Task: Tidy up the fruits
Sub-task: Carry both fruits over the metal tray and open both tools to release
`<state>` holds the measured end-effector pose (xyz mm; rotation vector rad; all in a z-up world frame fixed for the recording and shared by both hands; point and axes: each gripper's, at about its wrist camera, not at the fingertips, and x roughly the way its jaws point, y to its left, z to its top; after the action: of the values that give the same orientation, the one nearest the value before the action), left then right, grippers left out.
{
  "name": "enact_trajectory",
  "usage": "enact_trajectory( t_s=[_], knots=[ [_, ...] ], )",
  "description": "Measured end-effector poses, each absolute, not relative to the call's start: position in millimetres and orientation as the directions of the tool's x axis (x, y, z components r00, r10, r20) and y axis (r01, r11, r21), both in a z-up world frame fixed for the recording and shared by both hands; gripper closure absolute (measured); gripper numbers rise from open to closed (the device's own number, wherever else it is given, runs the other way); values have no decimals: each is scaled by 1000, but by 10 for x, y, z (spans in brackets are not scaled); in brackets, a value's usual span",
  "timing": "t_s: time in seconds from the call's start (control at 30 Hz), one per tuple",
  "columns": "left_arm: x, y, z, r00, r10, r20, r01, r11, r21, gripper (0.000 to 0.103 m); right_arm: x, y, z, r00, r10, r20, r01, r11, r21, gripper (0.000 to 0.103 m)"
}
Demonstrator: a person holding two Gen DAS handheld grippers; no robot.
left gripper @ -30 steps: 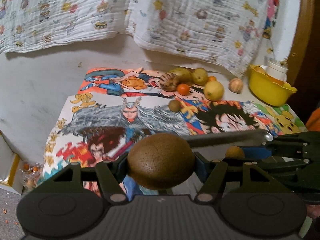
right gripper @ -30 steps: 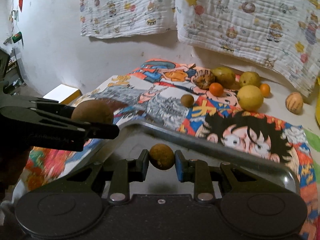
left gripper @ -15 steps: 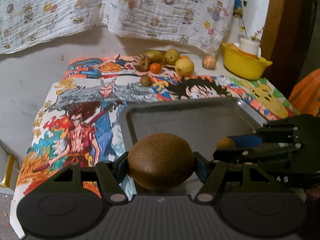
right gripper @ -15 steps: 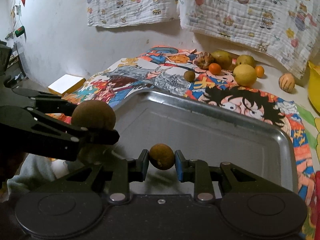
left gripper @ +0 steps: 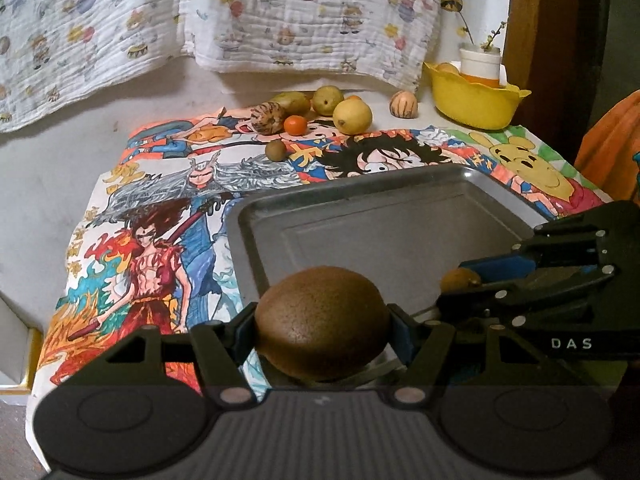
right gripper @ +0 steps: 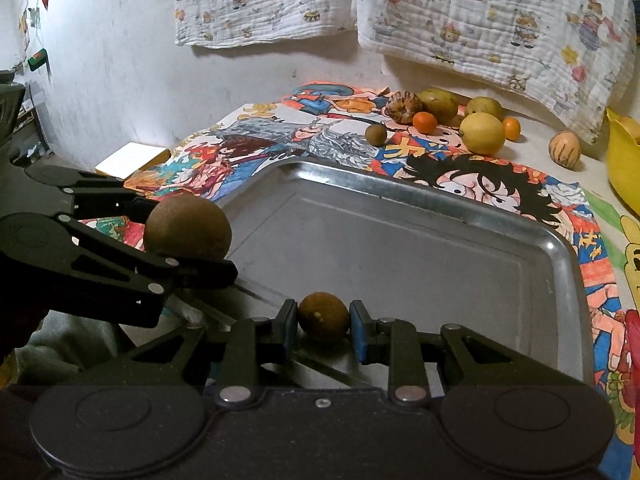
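Note:
My left gripper (left gripper: pixel 322 330) is shut on a large brown round fruit (left gripper: pixel 322 322), held above the near left corner of the metal tray (left gripper: pixel 360 216). It also shows in the right wrist view (right gripper: pixel 187 226). My right gripper (right gripper: pixel 323 320) is shut on a small brown fruit (right gripper: pixel 323 317) over the tray's near edge (right gripper: pixel 400 200). In the left wrist view that small fruit (left gripper: pixel 460 279) sits at the right. Several more fruits lie at the far edge of the cloth: a yellow lemon (left gripper: pixel 352 116), a small orange (left gripper: pixel 295 125), a small brown fruit (left gripper: pixel 275 149).
A cartoon-print cloth (left gripper: pixel 160 216) covers the table. A yellow bowl (left gripper: pixel 474 102) with a white cup stands at the far right. A striped round fruit (left gripper: pixel 404 105) lies near it. Patterned blankets (left gripper: pixel 240 12) hang on the wall behind.
Both grippers have pulled back toward the near side with their fruits held, so the whole tray now shows in front of them.

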<state>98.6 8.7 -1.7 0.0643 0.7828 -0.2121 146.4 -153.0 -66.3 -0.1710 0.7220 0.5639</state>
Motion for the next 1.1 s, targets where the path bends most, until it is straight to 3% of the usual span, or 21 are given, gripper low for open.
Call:
enact_trajectory(
  t_s=[0.23,0.43,0.6,0.8,1.1],
  knots=[
    [944,96,-34,692,-173,-701,215,976,-28,31,1419,-1543,-667,608,427,-669,-550,835,33,70],
    [894,140,15,706,-182,-685,200,978,-54,30,1396,-1569,-651,621,426,-658,-541,841,34,59],
    [798,138,104,732,-186,-655,209,977,-44,23,1334,-1632,-609,632,433,-643,-538,842,40,42],
    [632,148,175,752,-198,-628,234,972,-26,7,1218,-1700,-546,640,446,-626,-534,843,54,20],
    [462,230,121,733,-176,-657,233,973,-1,1,1068,-1820,-474,677,401,-617,-485,874,36,2]
  ],
)
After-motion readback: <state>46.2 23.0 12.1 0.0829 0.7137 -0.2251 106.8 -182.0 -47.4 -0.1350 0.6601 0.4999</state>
